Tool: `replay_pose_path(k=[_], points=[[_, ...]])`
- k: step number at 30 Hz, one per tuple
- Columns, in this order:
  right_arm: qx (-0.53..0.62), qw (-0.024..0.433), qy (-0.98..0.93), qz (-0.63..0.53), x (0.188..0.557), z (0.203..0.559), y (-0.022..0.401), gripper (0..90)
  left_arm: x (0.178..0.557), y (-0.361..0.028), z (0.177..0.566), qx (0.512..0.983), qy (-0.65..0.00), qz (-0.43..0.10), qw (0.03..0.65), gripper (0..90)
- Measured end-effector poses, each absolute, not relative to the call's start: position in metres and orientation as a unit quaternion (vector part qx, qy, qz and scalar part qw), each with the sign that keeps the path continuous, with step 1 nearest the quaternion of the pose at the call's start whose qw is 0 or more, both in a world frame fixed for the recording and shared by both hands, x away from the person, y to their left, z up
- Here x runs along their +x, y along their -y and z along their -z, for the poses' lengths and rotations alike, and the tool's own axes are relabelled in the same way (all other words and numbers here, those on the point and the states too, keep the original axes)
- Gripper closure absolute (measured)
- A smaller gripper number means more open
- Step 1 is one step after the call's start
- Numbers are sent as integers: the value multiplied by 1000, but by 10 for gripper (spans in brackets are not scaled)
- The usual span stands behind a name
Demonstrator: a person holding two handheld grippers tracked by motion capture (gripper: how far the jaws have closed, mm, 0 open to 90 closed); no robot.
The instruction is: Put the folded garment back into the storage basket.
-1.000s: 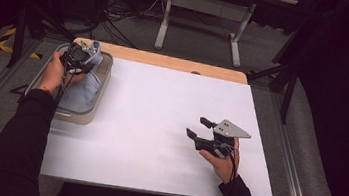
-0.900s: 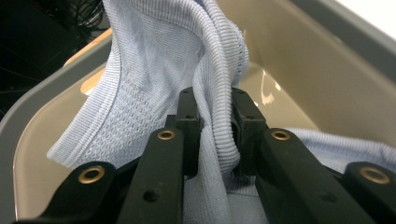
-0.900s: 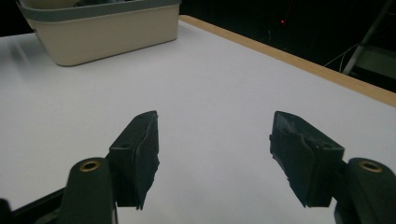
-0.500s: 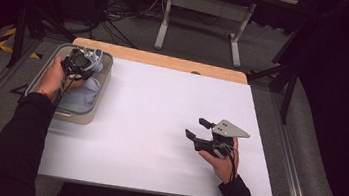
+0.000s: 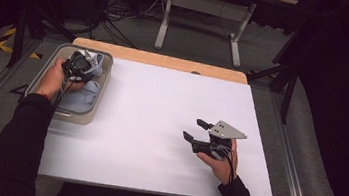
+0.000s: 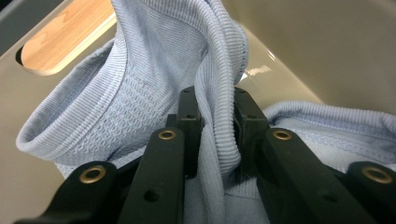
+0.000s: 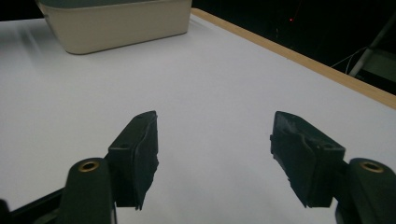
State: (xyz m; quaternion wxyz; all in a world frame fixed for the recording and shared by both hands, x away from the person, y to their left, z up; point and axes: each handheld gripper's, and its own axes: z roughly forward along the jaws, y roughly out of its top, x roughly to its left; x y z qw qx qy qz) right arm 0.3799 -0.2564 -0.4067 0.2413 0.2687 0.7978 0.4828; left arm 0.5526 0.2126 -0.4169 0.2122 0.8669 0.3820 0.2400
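Observation:
A light blue knitted garment (image 5: 85,96) lies in a beige bin (image 5: 95,103) at the table's left edge. My left gripper (image 5: 85,62) is down in the bin, shut on a ribbed edge of the garment (image 6: 217,100), which runs up between the two pads (image 6: 189,116). The fabric rises in a fold above the pads against the bin wall (image 6: 317,51). My right gripper (image 5: 195,129) rests low over the white table (image 5: 161,106) at the right, jaws open with nothing between them (image 7: 212,154). Its fingertips (image 7: 140,149) point toward the bin (image 7: 116,21).
The white sheet covers the table, with a wooden strip (image 5: 167,61) along the far edge. A grey table frame (image 5: 203,11) and cables stand on the floor beyond. Metal rails (image 5: 296,193) run along both sides of the table.
My left hand has shifted slightly inside the bin with the garment in its jaws. My right gripper has stayed where it was.

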Motion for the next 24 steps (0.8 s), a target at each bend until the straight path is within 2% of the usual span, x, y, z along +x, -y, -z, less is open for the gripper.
replay_pose_path(k=[2, 6, 9, 15, 20, 24], points=[[267, 241, -798, -483, 379, 406, 256, 332, 552, -212, 415, 863, -385, -249, 213, 731], [266, 244, -798, -482, 378, 406, 256, 332, 548, -213, 410, 856, -388, -259, 222, 604], [267, 244, -798, -482, 379, 406, 256, 332, 545, -216, 407, 852, -391, -262, 228, 573], [267, 244, -799, -481, 379, 406, 256, 331, 538, -227, 398, 839, -403, -266, 252, 400], [269, 247, -797, -482, 380, 406, 257, 327, 528, -233, 392, 831, -400, -267, 280, 326], [269, 247, -796, -482, 379, 406, 257, 327, 518, -236, 386, 820, -394, -275, 312, 301]])
